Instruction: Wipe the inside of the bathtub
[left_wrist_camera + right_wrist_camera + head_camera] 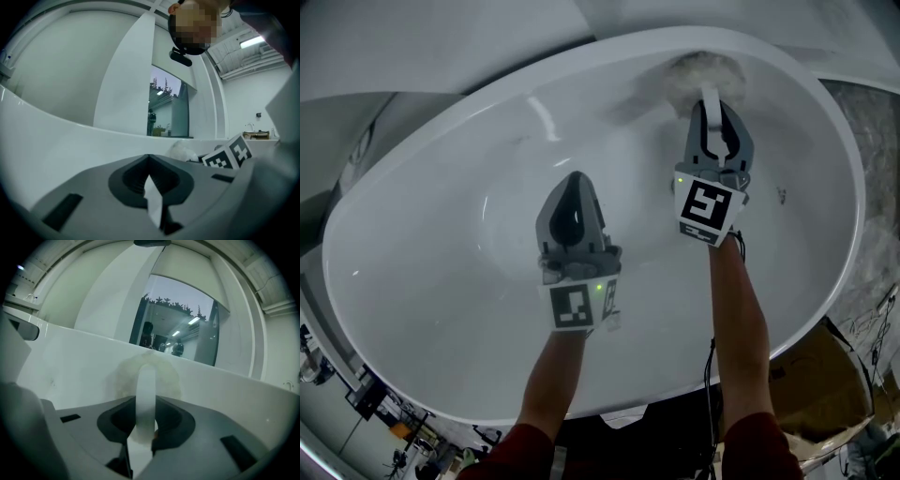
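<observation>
The bathtub (422, 272) floor lies open, hemmed only by curved walls and a fluffy pad (677, 75).

Glossy white bathtub (441, 159) with soft pale grey shading. Matte grey left gripper (575, 183) and right gripper (712, 103), both bearing cubes (710, 208) patterned with black squares on white, plus a tiny green light (598, 288). Off-white, fluffy duster (705, 70) on a plain white handle (145, 390). Dark red sleeves (525, 455). Brown cardboard box (830, 375) at lower right.
</observation>
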